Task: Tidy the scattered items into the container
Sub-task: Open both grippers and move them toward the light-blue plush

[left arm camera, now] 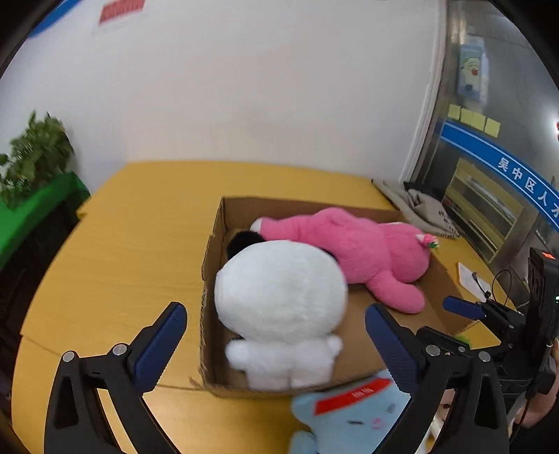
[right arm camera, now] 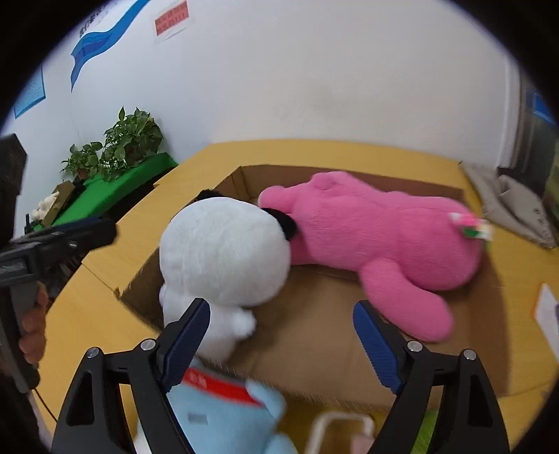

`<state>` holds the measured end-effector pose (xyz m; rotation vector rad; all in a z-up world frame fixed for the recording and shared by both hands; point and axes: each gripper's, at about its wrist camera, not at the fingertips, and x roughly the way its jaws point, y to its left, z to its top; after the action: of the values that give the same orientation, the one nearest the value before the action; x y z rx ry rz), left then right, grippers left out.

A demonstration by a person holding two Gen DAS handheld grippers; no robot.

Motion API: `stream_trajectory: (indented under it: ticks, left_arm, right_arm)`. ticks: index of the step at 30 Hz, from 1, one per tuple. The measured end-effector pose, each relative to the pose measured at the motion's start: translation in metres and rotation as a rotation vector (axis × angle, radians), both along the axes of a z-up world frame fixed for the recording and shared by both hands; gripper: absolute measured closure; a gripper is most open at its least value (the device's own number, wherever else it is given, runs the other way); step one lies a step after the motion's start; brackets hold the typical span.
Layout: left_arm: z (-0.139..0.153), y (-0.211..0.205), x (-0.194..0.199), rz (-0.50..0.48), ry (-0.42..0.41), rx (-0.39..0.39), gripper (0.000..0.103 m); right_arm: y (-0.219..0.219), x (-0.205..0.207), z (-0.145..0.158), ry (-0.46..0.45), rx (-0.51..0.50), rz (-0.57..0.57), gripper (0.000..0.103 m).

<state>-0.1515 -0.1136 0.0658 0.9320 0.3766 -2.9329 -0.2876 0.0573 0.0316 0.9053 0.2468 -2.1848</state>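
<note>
Both grippers, left and right, hang with fingers apart, empty. White plush and pink plush lie in the box; the blue plush at lower frame likely goes next

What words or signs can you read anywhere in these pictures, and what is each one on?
"吴中区人": white characters on the blue band across the glass door, cut off at the frame edge.
Red notice on the wall: print too blurred to read.
Red tag on the light blue plush toy: lettering too blurred to read.
Yellow sticky notes on the door: no writing legible.
</note>
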Motion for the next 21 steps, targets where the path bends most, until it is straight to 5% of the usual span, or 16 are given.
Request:
stream_trajectory:
  ticks: [7,21]
  left_arm:
    - [0.009,0.067,0.056,0.040,0.050,-0.001,0.000]
    - [0.009,0.102,0.074,-0.004,0.032,0.009,0.000]
  right_arm:
    - [0.078,0.038,0.013,0.085,0.015,-0.179,0.018]
    - [0.126,0.065,0.029,0.135,0.024,-0.218,0.018]
